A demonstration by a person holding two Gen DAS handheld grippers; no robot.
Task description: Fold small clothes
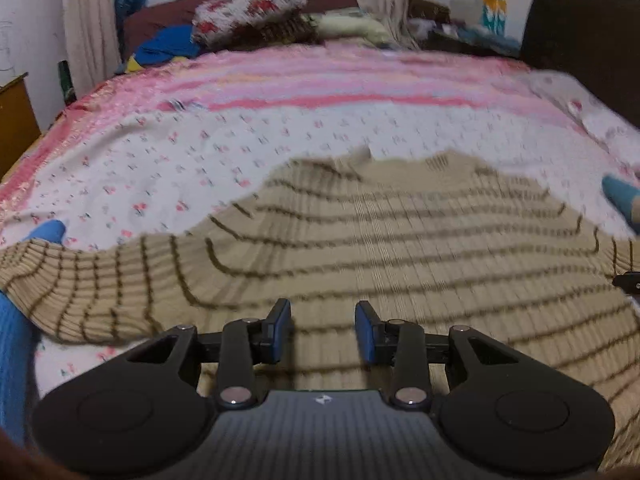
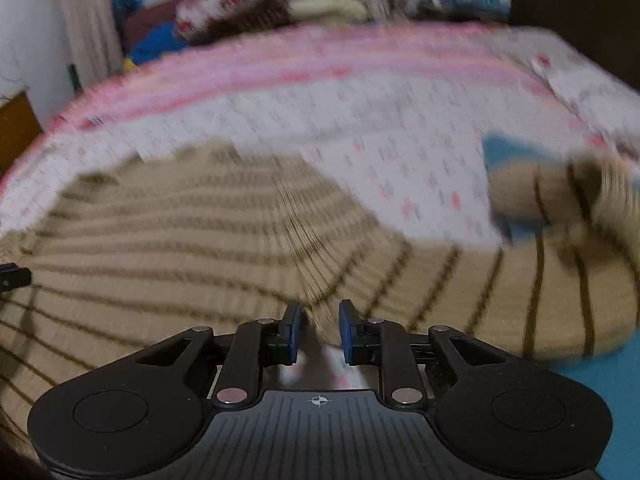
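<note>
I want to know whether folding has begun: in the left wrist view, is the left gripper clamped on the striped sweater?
No: the left gripper stands open above the striped sweater, nothing between its pads.

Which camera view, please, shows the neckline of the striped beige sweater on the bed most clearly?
The left wrist view shows it best: the striped beige sweater lies spread out, its neckline near the frame's centre and only mildly blurred. The right wrist view is smeared by motion; there the neckline sits far left and is hard to make out.
</note>
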